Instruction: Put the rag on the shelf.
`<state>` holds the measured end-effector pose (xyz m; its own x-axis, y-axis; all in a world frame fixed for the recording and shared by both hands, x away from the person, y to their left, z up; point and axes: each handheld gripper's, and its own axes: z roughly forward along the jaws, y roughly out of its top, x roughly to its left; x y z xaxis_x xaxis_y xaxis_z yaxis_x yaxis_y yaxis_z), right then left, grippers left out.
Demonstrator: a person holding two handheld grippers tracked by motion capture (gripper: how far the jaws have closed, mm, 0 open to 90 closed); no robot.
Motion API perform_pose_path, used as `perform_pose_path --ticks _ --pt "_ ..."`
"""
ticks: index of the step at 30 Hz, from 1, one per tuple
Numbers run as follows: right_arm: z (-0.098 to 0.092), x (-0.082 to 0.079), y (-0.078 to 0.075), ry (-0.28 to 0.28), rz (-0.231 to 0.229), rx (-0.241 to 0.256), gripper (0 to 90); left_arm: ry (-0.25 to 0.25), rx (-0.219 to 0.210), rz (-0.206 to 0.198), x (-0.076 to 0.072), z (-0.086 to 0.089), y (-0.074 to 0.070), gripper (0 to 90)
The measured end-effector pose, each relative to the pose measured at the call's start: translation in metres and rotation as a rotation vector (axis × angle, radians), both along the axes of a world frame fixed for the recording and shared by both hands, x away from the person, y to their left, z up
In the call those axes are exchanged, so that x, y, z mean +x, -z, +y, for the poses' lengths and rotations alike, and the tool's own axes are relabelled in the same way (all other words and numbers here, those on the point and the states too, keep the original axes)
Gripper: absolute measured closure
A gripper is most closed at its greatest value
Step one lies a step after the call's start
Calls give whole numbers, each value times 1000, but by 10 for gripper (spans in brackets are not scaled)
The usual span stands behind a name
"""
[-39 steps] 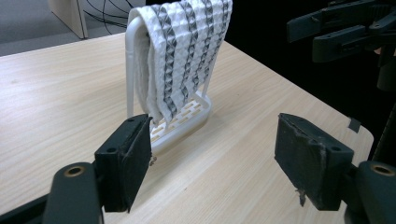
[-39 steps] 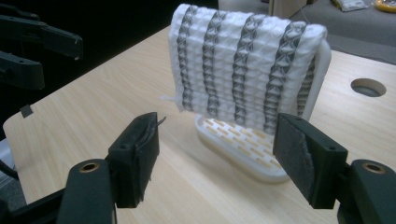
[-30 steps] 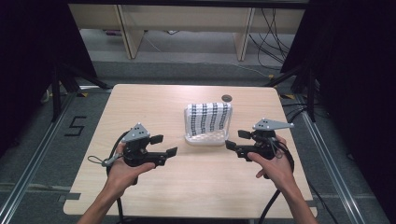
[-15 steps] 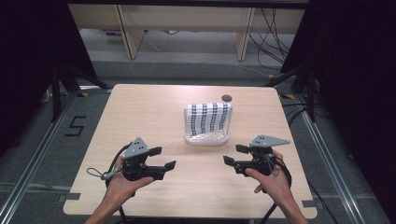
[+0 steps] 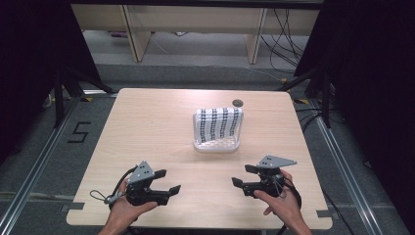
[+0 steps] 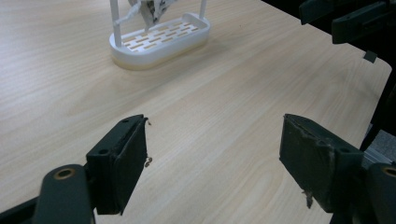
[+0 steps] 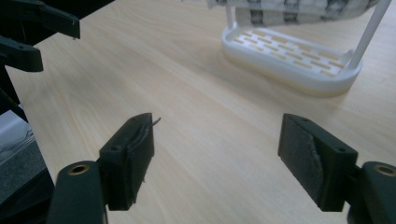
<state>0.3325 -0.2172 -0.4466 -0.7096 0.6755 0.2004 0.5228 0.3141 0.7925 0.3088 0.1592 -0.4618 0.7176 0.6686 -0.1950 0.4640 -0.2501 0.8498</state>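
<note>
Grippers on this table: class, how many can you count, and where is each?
2. The left gripper is over the table's near left; the right gripper is over its near right. Both are open and empty.

A black "5" (image 5: 78,132) is marked on the floor left of the table

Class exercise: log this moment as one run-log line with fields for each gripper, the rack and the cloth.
left gripper: open, empty, near table edge | right gripper: open, empty | white rack: mid-table, untouched | checked cloth: draped over rack
</note>
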Motion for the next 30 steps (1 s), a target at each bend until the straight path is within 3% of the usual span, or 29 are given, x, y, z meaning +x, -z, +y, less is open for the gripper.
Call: perform_pose_path --ticks 1,2,4,9,12,15,16,17,18,19,20,21,23,29,30 --pt "0 0 0 0 0 0 265 0 0 0 0 0 0 222" --pt "2 -4 2 29 53 14 252 0 -2 2 -1 0 1 222" --pt "1 -4 8 10 35 2 238 1 -5 4 -3 1 3 217" --pt "0 -10 19 14 88 -15 224 24 27 -6 -9 2 11 202" --pt "-3 -13 25 17 73 -62 226 25 53 -2 -12 4 18 196" --pt "-4 -14 29 11 80 -59 226 22 53 3 -13 4 21 196" --pt "-4 -19 30 37 110 -73 226 12 61 -2 -13 4 23 196" --pt "-4 -19 30 37 110 -73 226 14 80 -3 -13 4 24 196" --pt "-6 -17 32 24 79 -90 227 10 72 -14 -13 3 26 196" --pt "-7 -18 33 18 86 -84 227 13 96 -8 -14 3 26 196" --pt "-6 -21 33 40 108 -79 228 13 88 -13 -14 2 28 196" --pt "-8 -20 34 25 72 -97 228 23 96 -10 -15 2 28 196" --pt "-9 -20 35 20 84 -83 230 24 77 -21 -15 -1 31 196" --pt "-11 -20 39 26 79 -97 231 26 100 -17 -15 0 31 196" --pt "-11 -20 39 26 78 -100 231 24 79 -21 -14 0 33 196"
